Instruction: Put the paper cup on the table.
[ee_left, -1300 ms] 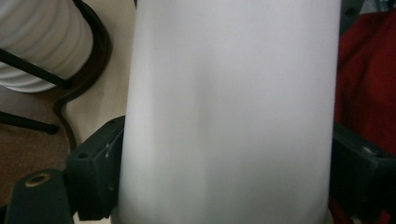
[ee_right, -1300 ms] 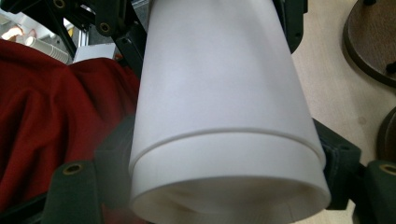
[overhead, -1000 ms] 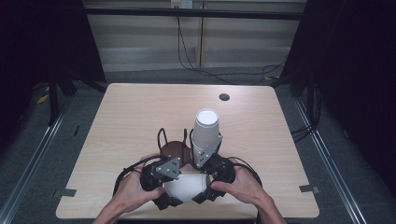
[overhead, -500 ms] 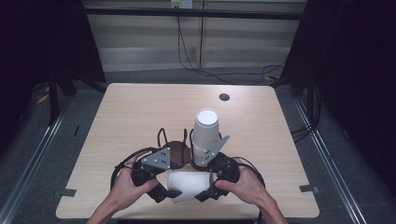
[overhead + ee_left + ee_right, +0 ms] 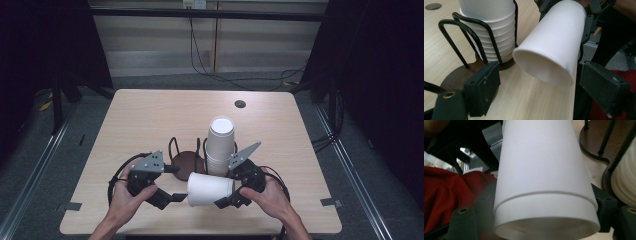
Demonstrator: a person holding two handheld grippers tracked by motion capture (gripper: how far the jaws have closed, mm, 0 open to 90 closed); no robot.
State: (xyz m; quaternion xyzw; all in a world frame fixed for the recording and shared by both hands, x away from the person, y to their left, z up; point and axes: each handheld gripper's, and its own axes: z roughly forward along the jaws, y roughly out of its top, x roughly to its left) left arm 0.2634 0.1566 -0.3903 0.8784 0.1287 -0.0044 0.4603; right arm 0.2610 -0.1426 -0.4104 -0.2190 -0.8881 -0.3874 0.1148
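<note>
Since the earlier frame: left gripper [image 5: 172,196] drawn back off the paper cup [image 5: 210,189]; cup's open mouth now free.

Item 1, paper cup: white, smooth, tapered, with a rolled rim and a faint seam ring near the base. Lies on its side, lifted over the near part of the counter [image 5: 150,115], mouth toward the left gripper, base end in the right gripper [image 5: 227,197]. Right jaws pinch the cup's wall from either side. Left jaws stand spread, one to each side of the mouth and short of it, not touching.

Item 2, stack of cups [image 5: 220,145]: white, nested, ribbed by their rims, upright in the holder [image 5: 186,161], just behind the held cup.

Item 3, holder: dark brown round base, black wire loops rising around the stack; a second bay beside the stack stands bare.

Item 4, counter: pale wood grain, rounded corners, small dark hole [image 5: 240,104] near the far edge. Far half open; near edge lies close under both hands.
</note>
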